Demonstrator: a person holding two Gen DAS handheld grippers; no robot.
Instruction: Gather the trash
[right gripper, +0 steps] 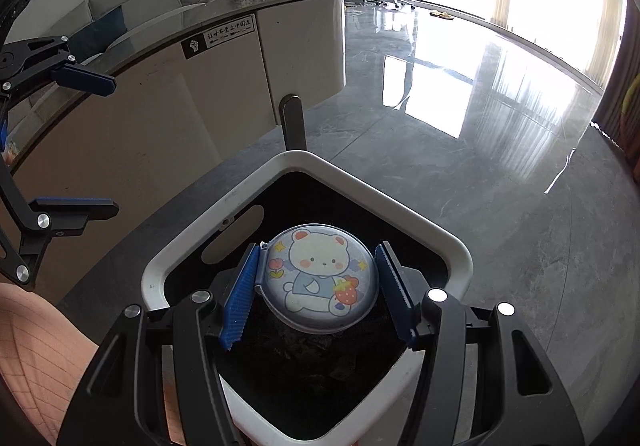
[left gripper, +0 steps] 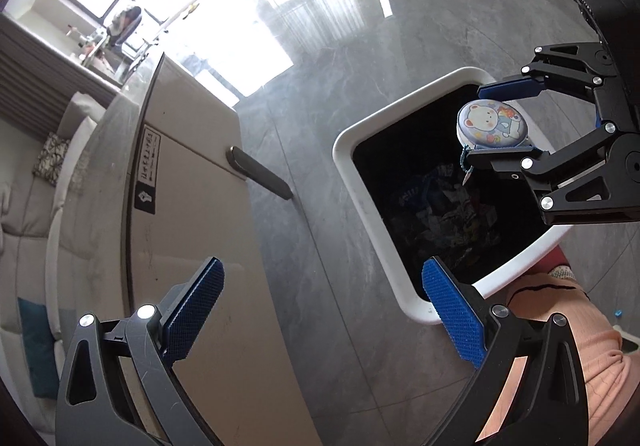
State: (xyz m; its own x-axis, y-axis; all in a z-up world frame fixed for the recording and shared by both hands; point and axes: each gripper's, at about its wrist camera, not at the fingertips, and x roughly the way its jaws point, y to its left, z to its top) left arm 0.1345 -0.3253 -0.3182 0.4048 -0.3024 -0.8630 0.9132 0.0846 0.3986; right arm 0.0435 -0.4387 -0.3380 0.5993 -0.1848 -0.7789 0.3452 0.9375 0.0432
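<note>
The right gripper (right gripper: 316, 288) is clamped on a round, flat case printed with a white cartoon bear (right gripper: 322, 278), its blue ribbed pads pressing the rim at nine and three o'clock, and it holds the case directly over the mouth of the white-rimmed, black-lined waste bin (right gripper: 436, 230). The left gripper (left gripper: 324, 310) stands wide apart with nothing between its pads, off toward the beige cabinet (left gripper: 192, 205) at nine o'clock of the bin. Crumpled wrappers and scraps (left gripper: 436, 205) already lie in the bin's dark bottom – so collecting looks well under way. What seems left for this piece is only letting go; whether more trash waits elsewhere cannot be told.
</note>
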